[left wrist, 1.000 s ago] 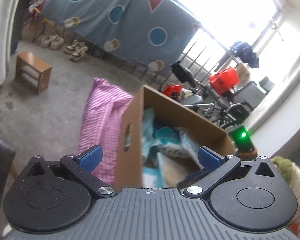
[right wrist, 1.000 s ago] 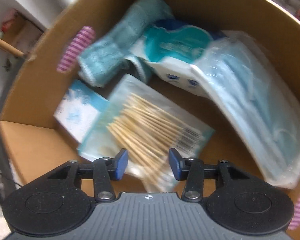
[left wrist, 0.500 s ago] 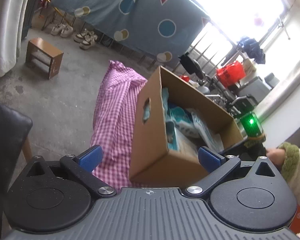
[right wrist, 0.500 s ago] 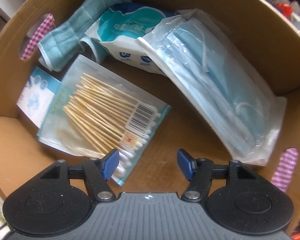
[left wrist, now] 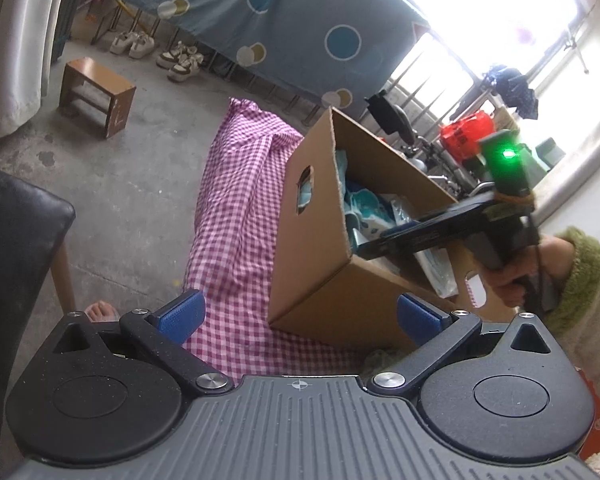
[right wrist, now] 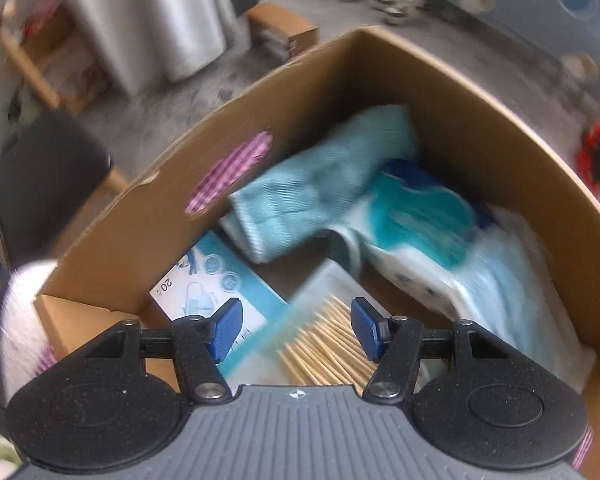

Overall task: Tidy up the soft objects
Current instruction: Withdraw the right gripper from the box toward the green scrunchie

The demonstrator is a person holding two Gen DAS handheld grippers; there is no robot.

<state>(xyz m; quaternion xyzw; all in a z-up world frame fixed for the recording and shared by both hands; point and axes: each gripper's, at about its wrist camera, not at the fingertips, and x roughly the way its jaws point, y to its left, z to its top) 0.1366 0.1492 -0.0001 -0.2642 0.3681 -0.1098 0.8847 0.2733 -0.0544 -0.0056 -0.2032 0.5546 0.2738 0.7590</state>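
The soft things are all inside the cardboard box [right wrist: 480, 92], which sits on the pink checked cloth [left wrist: 236, 216]. A blue-green towel [right wrist: 316, 196] lies at the back, with a pack of tissues [right wrist: 416, 220] and a bag of face masks [right wrist: 512, 300] next to it. A bag of cotton swabs [right wrist: 324, 352] and a small blue and white packet [right wrist: 212, 288] lie at the front. The right claw [right wrist: 296, 330] hangs over the box with nothing in it, and its jaws are closing a little on air above the swab bag. If it shuts more while this low, it could pinch the thin bag and pull it back out. The picture from this claw is blurry, so it seems to be moving fast, and it could bump the box wall and tip the box. The left claw [left wrist: 300, 314] is wide open and empty, near the front corner of the box. If it pushes forward, it could shove the box along the cloth. The cloth could bunch up and the box could slide toward the edge. The two claws are close, so they might also knock each other.
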